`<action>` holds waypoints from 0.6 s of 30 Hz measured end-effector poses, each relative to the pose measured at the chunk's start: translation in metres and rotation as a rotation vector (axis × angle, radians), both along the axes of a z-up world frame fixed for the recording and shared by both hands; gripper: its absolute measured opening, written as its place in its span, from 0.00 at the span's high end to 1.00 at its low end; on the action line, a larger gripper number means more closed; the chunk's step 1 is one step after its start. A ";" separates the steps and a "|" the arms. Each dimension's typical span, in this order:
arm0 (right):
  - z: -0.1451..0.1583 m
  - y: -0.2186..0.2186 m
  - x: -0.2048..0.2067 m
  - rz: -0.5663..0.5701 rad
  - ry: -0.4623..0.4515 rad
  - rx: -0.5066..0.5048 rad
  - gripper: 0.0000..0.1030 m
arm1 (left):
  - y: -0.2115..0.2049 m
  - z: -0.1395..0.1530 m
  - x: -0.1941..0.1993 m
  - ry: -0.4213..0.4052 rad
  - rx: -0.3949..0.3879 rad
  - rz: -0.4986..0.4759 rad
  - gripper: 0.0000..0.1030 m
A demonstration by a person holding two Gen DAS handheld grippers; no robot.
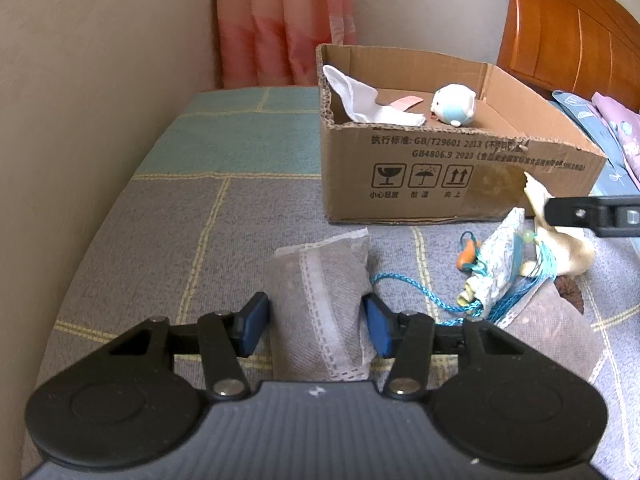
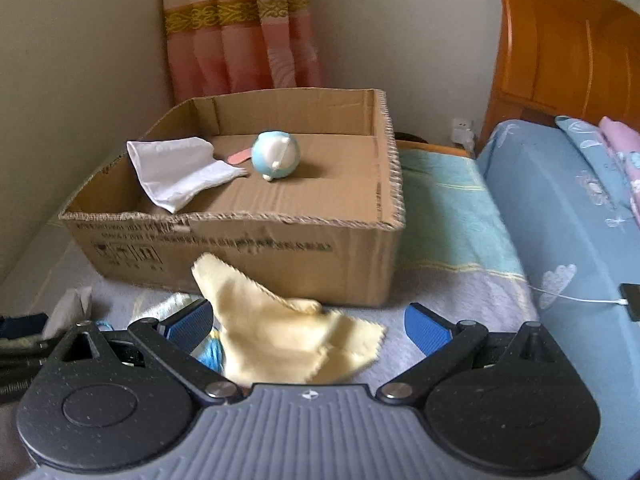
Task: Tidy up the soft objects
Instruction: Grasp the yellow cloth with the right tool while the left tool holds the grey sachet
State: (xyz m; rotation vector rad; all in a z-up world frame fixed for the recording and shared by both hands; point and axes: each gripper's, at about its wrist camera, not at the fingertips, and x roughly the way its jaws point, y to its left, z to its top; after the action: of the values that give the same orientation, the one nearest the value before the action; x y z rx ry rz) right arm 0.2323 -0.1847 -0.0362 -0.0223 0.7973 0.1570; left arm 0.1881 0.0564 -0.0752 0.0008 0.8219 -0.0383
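A grey mesh pouch (image 1: 320, 280) with white lace edging lies on the checked bed cover, and my left gripper (image 1: 316, 308) is shut on it, blue pads pressing both sides. In the right wrist view my right gripper (image 2: 308, 316) stands open over a pale yellow cloth (image 2: 280, 336), its pads clear of the fabric. Beyond both stands an open cardboard box (image 1: 440, 168) holding a white cloth (image 1: 360, 100) and a white-and-blue plush toy (image 1: 454, 106). A patterned sachet with blue cord (image 1: 496, 264) and a second grey pouch (image 1: 552, 332) lie to the right.
A wall runs along the left of the bed cover (image 1: 160, 240). A striped curtain (image 1: 280, 20) hangs behind the box. A wooden headboard (image 2: 568, 40) and blue bedding (image 2: 560, 220) are on the right, with a phone on a white cable (image 2: 632, 300) at its edge.
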 end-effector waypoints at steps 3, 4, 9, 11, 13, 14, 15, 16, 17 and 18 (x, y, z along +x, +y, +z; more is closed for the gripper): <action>-0.005 0.008 0.008 0.002 -0.009 -0.035 0.00 | 0.000 0.000 0.000 0.000 0.000 0.000 0.49; -0.008 0.010 0.010 -0.001 -0.002 -0.041 0.00 | 0.000 0.000 0.000 0.000 -0.001 0.001 0.49; -0.024 0.003 0.013 -0.037 0.057 -0.046 0.00 | 0.000 -0.001 0.001 0.000 0.000 0.001 0.49; -0.030 0.000 0.009 -0.037 0.074 -0.044 0.00 | -0.001 -0.001 0.000 -0.001 0.001 0.002 0.49; -0.035 0.001 0.003 -0.025 0.064 -0.056 0.00 | -0.001 -0.001 0.001 -0.001 0.002 0.004 0.49; -0.036 0.003 0.000 -0.021 0.056 -0.062 0.00 | -0.001 -0.001 0.001 0.000 0.000 0.006 0.49; -0.037 0.004 -0.002 -0.017 0.051 -0.062 0.00 | -0.001 -0.001 0.001 0.000 0.001 0.006 0.49; -0.038 0.006 -0.004 -0.015 0.044 -0.069 0.01 | -0.001 -0.001 0.001 0.000 0.002 0.006 0.49; -0.038 0.007 -0.006 -0.015 0.037 -0.074 0.02 | -0.001 -0.001 0.001 0.000 0.002 0.007 0.49; -0.037 0.008 -0.007 -0.012 0.036 -0.072 0.05 | -0.001 -0.001 0.001 0.001 0.002 0.007 0.49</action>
State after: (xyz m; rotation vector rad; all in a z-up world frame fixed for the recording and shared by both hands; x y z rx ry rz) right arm 0.2249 -0.1769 -0.0731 -0.0827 0.8382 0.1177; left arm 0.1893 0.0556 -0.0758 0.0001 0.8226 -0.0308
